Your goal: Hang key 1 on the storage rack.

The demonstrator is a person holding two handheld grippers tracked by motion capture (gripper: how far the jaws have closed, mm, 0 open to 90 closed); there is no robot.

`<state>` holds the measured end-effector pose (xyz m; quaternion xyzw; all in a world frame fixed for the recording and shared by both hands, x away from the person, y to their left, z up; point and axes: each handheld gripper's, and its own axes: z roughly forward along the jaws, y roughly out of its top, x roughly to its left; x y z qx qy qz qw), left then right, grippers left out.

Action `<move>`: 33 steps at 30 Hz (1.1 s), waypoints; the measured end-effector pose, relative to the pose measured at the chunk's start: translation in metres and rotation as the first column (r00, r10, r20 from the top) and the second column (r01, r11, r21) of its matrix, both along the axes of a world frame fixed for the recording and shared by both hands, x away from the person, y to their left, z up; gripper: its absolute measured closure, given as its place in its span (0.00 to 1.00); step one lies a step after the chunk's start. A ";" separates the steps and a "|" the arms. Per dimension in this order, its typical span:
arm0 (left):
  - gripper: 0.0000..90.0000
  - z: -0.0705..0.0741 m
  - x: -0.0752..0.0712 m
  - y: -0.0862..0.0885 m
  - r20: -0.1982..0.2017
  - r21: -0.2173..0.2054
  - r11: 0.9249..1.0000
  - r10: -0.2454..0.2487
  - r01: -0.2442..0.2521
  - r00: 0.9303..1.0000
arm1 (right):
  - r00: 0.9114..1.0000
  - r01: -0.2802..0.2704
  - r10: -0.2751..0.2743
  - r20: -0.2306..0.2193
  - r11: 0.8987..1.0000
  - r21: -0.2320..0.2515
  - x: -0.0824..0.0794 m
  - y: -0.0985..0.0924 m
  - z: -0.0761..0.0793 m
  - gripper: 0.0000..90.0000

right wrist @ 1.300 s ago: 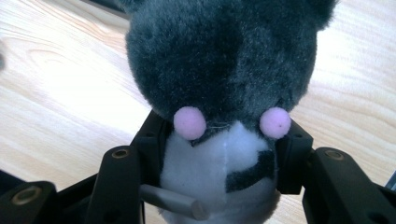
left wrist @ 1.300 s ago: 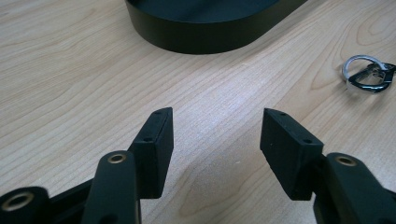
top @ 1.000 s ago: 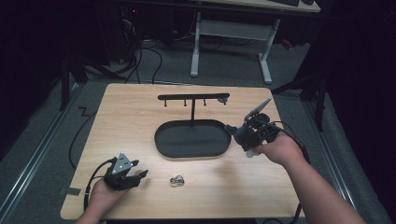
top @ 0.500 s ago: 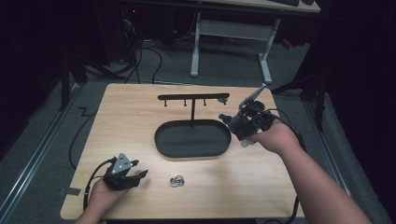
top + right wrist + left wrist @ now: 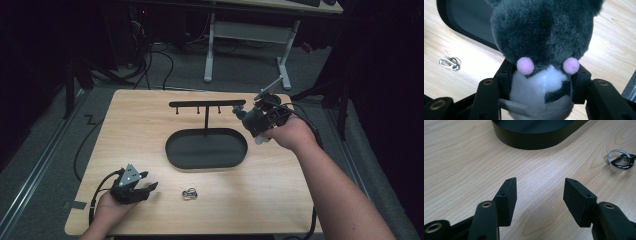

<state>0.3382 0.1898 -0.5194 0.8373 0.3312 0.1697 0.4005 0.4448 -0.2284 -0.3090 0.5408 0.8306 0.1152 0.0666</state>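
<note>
A soft, light plush toy (image 5: pixel 544 50) is squeezed at its waist by the right gripper (image 5: pixel 541 80), while the left gripper (image 5: pixel 539 195) is held with jaws apart.

No readable text, label or number appears anywhere.

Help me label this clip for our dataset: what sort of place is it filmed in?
Probably a lab or workshop set up for recording: a lone wooden table on grey carpet in a dark room, cables trailing across the floor, a desk's white legs behind, and handheld grippers, the left gripper open, the right gripper clamping a plush toy.
</note>
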 end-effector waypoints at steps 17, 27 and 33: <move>0.50 0.000 0.000 0.000 0.000 0.001 1.000 0.000 0.000 1.000 | 0.999 0.038 -0.038 0.026 0.999 0.011 0.017 -0.010 -0.015 0.54; 0.50 -0.001 -0.001 -0.001 -0.002 0.011 1.000 -0.005 0.005 1.000 | 0.999 0.042 -0.042 0.016 0.999 0.010 0.017 -0.016 -0.063 0.53; 0.50 -0.001 -0.001 0.001 -0.003 0.010 1.000 0.000 0.000 1.000 | 0.996 0.054 -0.057 0.064 0.998 0.045 0.027 -0.009 -0.083 0.51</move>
